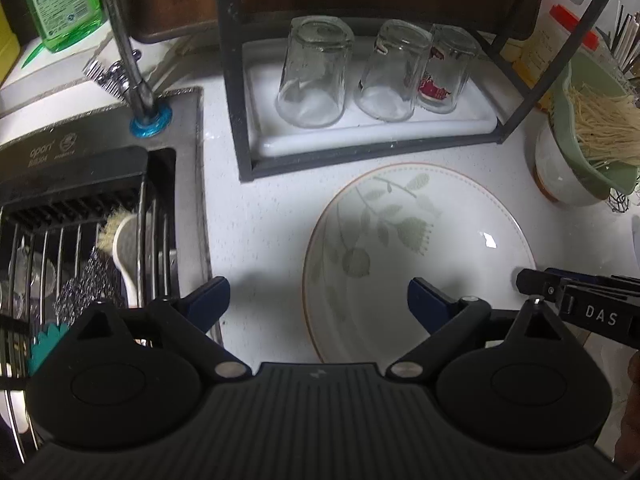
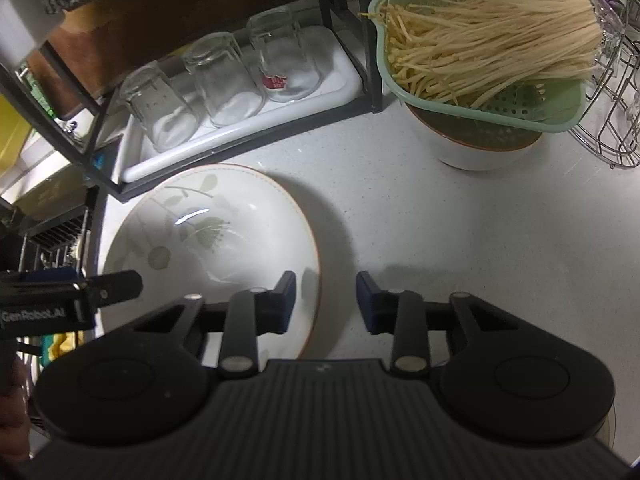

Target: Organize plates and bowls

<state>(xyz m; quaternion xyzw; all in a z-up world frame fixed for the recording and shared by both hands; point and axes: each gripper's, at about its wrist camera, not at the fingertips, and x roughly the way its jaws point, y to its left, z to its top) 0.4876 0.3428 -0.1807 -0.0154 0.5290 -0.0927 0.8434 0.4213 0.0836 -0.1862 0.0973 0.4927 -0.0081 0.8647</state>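
Counter (image 2: 440,216): pale, speckled, everything sits on it. Rack (image 1: 360,152) with upturned glasses (image 1: 312,76) lies ahead of both jaws, clear of the work. Plate (image 1: 400,248), leaf pattern, thin brown rim, lies flat on the counter under and between the two grippers.

Left gripper (image 1: 318,300): jaws wide, nothing in them. One finger is over bare counter by the sink (image 1: 100,200), the other over the plate's well; the plate's left rim sits between them, no contact visible.

Right gripper (image 2: 326,300): jaws narrowed to a modest gap, straddling the plate's right rim, one finger inside over the well, one outside over the counter. Pads don't appear to press yet, so not a grip.

Strainer (image 2: 480,52) of sprouts on a bowl (image 2: 472,152) stands ahead-right of the right jaws, well apart.

My read: pinch the rim square, inside pad low on the slope, close fully before lifting. The glaze looks slick; a shallow bite could slip. Bring the left in on the opposite rim, lift level.
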